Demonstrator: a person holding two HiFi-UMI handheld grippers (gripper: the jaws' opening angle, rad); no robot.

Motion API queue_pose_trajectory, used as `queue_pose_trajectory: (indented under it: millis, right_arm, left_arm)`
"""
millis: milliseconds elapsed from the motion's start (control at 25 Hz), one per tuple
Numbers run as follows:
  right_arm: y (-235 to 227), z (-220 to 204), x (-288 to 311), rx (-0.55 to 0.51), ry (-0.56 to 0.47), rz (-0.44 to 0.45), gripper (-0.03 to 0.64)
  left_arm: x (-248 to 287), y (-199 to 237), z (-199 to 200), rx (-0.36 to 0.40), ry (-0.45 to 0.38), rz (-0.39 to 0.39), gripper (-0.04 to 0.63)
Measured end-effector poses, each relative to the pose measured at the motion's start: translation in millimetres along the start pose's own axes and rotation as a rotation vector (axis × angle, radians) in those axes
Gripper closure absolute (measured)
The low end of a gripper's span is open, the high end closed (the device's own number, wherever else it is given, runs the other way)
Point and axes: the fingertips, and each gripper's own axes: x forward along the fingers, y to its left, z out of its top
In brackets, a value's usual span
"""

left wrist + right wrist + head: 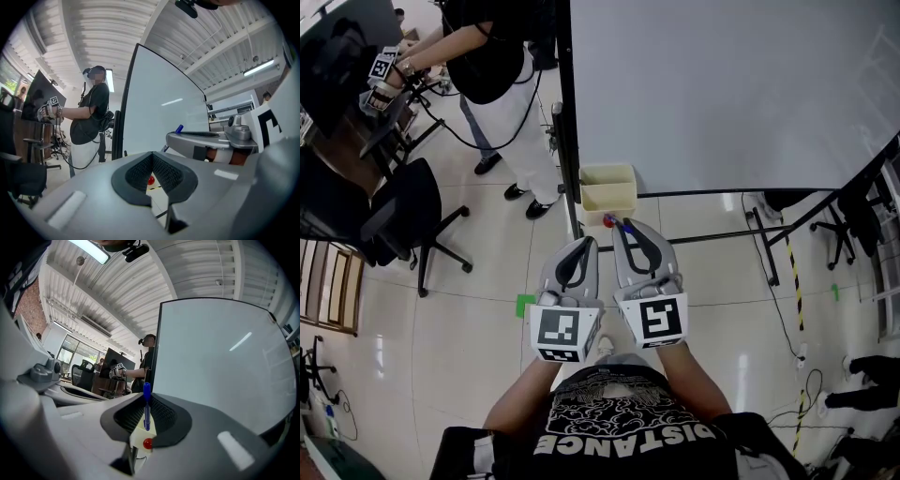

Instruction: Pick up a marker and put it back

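Note:
A blue marker (146, 407) stands upright between the jaws of my right gripper (146, 399), which is shut on it. In the head view the marker's blue tip (625, 224) pokes out of the right gripper (623, 228) just in front of a pale yellow box (608, 192) at the foot of the whiteboard (722, 94). A red marker cap (608, 221) shows at the box's near edge. My left gripper (585, 243) is held close beside the right one; its pads meet at the tips with nothing between them.
A person (492, 56) stands at the upper left and works with a gripper at a desk. A black office chair (403, 220) is at the left, green tape (525, 305) lies on the floor, and the whiteboard's stand legs and cables (787, 272) run at the right.

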Motion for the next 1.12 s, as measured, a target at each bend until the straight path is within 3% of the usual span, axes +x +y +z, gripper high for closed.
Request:
queue_pose_trajectory:
  millis: [560, 1120]
  right_arm:
    - [-10, -10, 29, -0.005, 0.010, 0.014, 0.578]
    - [-10, -53, 52, -0.019, 0.095, 0.035, 0.578]
  left_arm:
    - [22, 15, 0, -0.003, -0.006, 0.016, 0.589]
    - [34, 29, -8, -0.009, 0.005, 0.031, 0.589]
